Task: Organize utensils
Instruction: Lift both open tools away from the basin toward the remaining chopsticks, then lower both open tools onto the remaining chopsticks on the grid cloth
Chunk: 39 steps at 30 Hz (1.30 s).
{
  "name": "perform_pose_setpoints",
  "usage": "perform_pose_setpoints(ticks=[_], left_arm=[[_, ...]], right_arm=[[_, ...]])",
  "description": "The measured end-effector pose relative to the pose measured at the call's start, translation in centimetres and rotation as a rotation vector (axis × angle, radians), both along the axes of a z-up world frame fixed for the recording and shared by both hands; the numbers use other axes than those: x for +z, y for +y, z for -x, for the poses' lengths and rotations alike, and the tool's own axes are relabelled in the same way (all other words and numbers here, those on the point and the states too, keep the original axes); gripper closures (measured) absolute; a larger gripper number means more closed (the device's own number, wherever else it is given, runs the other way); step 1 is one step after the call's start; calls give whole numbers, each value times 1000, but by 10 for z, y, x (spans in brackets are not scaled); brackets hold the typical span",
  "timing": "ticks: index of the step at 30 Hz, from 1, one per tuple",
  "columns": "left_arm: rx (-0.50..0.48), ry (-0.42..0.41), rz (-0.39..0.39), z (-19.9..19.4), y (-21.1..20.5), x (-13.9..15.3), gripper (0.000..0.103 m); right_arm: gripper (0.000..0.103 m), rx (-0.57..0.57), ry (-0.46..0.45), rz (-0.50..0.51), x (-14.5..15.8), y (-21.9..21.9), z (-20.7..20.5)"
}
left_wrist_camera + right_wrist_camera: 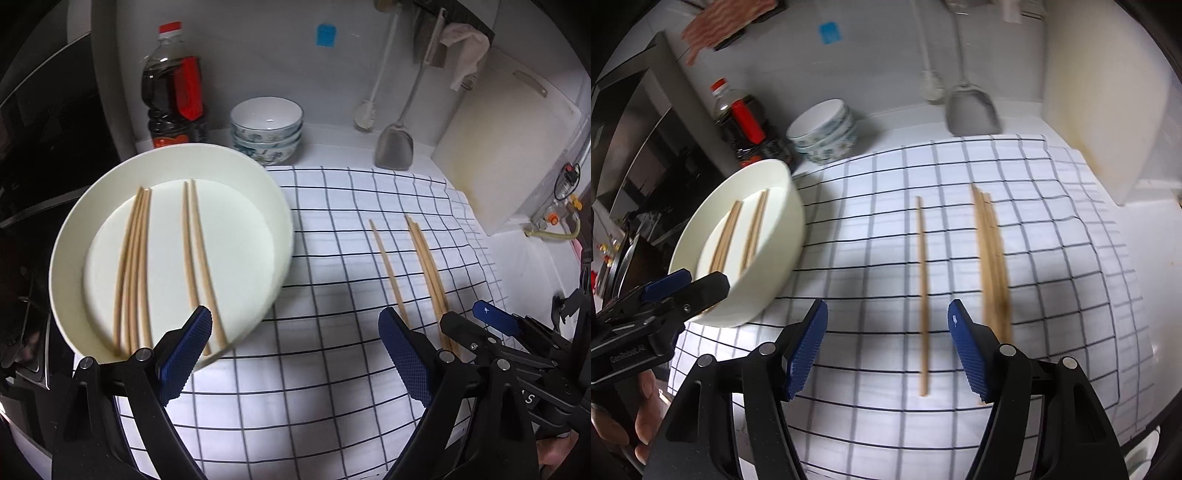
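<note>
A white basin [74, 236] on the left holds several wooden chopsticks [135, 269]. More chopsticks lie on the checked cloth [325, 369]: a single one [922, 295] and a bundle [991, 258] to its right. My left gripper [295, 325] is open above the cloth, and its left finger overlaps the basin's near rim. My right gripper [886, 314] is open above the single chopstick, which lies on the cloth between the finger lines, untouched. Each gripper shows in the other's view: the right gripper [491, 317] and the left gripper [683, 286].
Along the back wall stand a dark sauce bottle [173, 92], stacked patterned bowls [266, 129], a metal spatula [394, 144] and a brush [365, 118]. A white cutting board [506, 147] leans at the right. A black stove [33, 184] borders the left.
</note>
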<state>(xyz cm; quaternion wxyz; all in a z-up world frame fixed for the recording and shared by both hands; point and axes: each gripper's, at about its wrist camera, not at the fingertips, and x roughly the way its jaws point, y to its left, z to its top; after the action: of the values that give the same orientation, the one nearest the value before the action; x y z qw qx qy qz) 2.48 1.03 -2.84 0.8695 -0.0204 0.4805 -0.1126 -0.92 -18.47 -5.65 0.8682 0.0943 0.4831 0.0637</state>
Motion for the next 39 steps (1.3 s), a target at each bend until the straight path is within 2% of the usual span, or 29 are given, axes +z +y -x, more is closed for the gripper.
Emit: perform_pose_setpoints(ticks=[14,23,34,39], left_arm=[[-40,18,2,0,-52,-19,13],[-58,29,-18,-2,-77,-38,13],[-65,54,-33,-7,-103,-68,13],[-66,41,-47,-12,-114,-77,13]], right_arm=[[38,-73,11,17,-19,-59,10],[38,-76,6,35,-32,-80,10],[38,-69,24,44,-60,-97,0],[38,-73,30,59,-73,-104,-8]])
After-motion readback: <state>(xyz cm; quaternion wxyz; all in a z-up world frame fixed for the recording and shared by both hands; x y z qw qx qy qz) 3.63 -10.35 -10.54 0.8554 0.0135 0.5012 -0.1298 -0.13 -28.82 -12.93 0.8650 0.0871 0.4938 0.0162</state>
